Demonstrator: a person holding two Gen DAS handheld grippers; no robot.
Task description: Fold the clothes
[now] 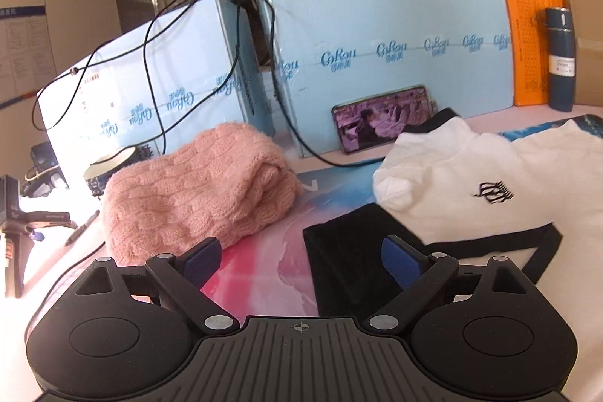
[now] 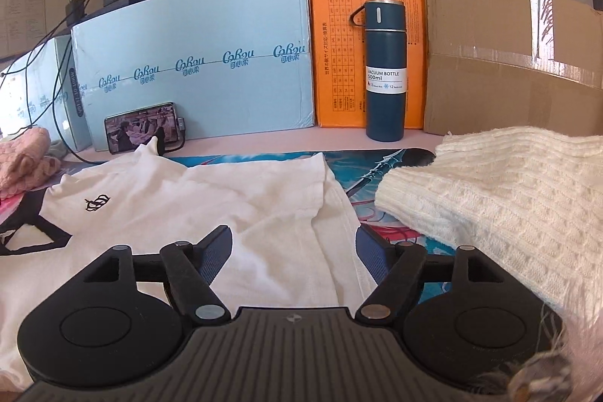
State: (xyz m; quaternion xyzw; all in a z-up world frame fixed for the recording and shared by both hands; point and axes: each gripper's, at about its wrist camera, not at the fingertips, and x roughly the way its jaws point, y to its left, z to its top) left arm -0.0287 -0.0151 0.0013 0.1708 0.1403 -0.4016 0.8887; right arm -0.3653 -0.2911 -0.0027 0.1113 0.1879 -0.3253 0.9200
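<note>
A white T-shirt (image 1: 486,168) with black trim and a small black crown logo lies spread on the printed mat; it also shows in the right wrist view (image 2: 211,213). Its black sleeve (image 1: 350,251) lies just ahead of my left gripper (image 1: 301,260), which is open and empty above the mat. My right gripper (image 2: 294,253) is open, its jaws straddling the shirt's right side near its edge. A folded pink knit sweater (image 1: 196,191) lies left of the shirt. A cream knit sweater (image 2: 501,198) lies to the right.
Light blue boxes (image 2: 196,63), an orange box (image 2: 339,48) and a cardboard box (image 2: 520,63) line the back. A phone (image 1: 380,119) leans on the blue box with a cable. A dark blue vacuum bottle (image 2: 385,70) stands at the back. A bowl (image 1: 109,164) and pen (image 1: 81,228) lie left.
</note>
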